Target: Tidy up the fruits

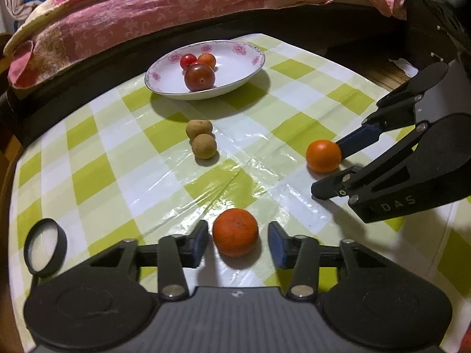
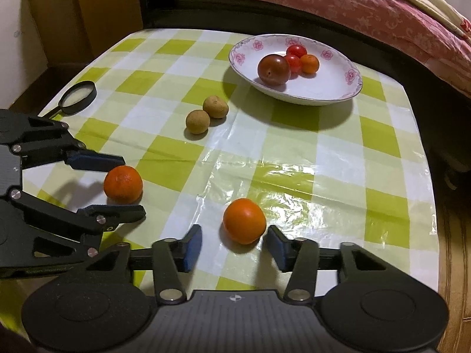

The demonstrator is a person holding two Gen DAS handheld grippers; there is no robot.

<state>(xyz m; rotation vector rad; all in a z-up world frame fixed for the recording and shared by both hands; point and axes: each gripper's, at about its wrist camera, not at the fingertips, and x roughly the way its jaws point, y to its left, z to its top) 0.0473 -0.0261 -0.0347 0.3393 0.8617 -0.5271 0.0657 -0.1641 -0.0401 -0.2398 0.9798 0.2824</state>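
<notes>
My left gripper (image 1: 237, 239) is open with a rough orange mandarin (image 1: 235, 232) between its fingers on the checked tablecloth; that gripper (image 2: 132, 185) and mandarin (image 2: 123, 184) also show in the right wrist view. My right gripper (image 2: 234, 242) is open around a smooth orange fruit (image 2: 244, 220); both show in the left wrist view, gripper (image 1: 326, 167) and fruit (image 1: 323, 156). Neither fruit is gripped. A white floral plate (image 1: 235, 67) holds a dark plum (image 1: 199, 77), red tomatoes and a small orange fruit. Two brown longans (image 1: 203, 138) lie mid-table.
A black magnifying glass (image 2: 78, 98) lies near the table's left edge. A bed with a pink quilt (image 1: 176, 8) runs behind the table. The plate's rim (image 2: 338, 94) sits at the far right in the right wrist view.
</notes>
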